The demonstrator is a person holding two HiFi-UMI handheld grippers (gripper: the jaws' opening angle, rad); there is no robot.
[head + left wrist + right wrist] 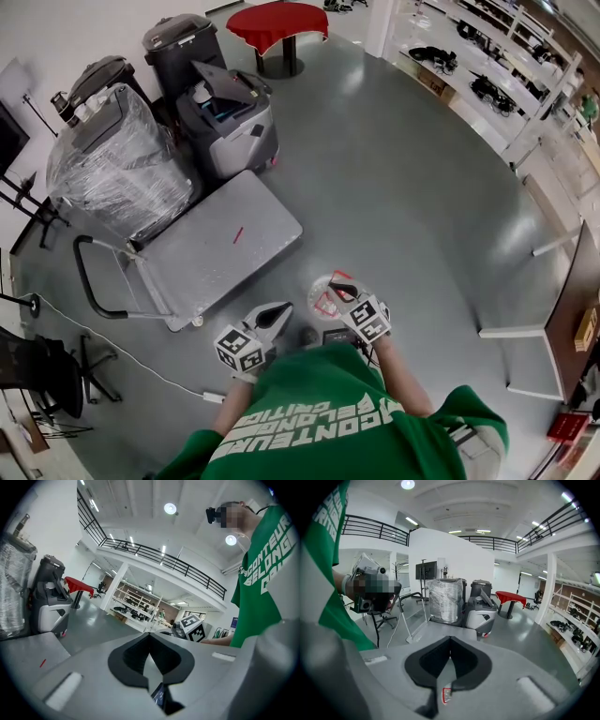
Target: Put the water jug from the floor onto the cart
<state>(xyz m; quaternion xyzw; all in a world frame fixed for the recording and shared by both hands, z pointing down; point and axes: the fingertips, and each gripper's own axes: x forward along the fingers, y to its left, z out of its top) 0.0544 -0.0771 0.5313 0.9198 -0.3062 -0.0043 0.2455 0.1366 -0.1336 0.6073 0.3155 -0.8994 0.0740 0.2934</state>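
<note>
Water jug (317, 285) partly behind right gripper (339, 289)

Both held low and close in front of the body, side by side: left gripper (278, 312) runs nearly level, jaws closed tip to tip. Right gripper (337, 287) tilts downward on a bare right forearm (398, 375), jaws pressed together too.

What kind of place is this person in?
Probably a big workshop or lab hall. It has a wide grey floor, long shelves full of gear, a railed balcony upstairs, and a flat cart for moving heavy things.
</note>
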